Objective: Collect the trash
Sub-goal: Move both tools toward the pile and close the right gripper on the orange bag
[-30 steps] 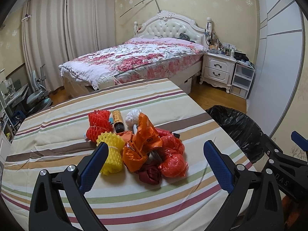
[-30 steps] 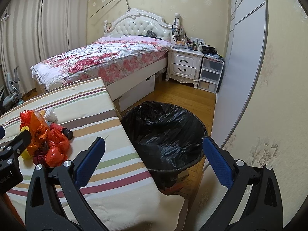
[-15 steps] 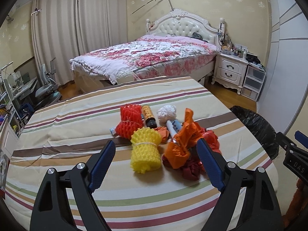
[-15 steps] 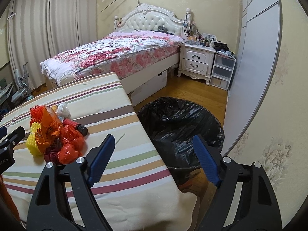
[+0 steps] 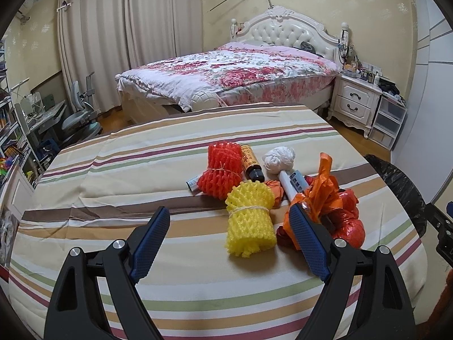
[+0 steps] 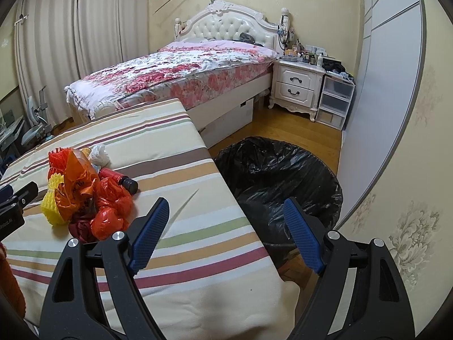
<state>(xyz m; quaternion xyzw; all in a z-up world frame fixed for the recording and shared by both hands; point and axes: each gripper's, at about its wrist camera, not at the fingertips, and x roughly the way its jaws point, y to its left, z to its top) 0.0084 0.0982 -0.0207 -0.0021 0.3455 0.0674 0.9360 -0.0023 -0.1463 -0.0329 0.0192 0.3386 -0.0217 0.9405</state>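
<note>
your left gripper [image 5: 229, 238] hangs over the striped table [image 5: 113, 170] with its jaws spread and nothing between them; they have just narrowed a little. your right gripper [image 6: 226, 232] is also spread and empty, its jaws likewise just drawn in, and it points past the table edge toward the bin [image 6: 283, 175], lined in black plastic, on the floor just beside the table.

the trash lies in one heap near the table's right side: a yellow foam net [image 5: 250, 223] nearest your left gripper, a red foam net [image 5: 222, 170] behind it, a brown bottle [image 5: 252, 164], a white wad [image 5: 279, 155], a white tube [image 5: 293, 182], an orange bag [image 5: 320, 192] and red bags [image 5: 348, 218].

the risks, as i judge them: the pieces touch and overlap, so closing on one may drag its neighbours or roll the bottle off; the foam net is springy and may slip from a shallow pinch; loose bag plastic may snag.

the bottle label and the tube carry print, too small to read; the orange bag's print is also illegible.
</note>
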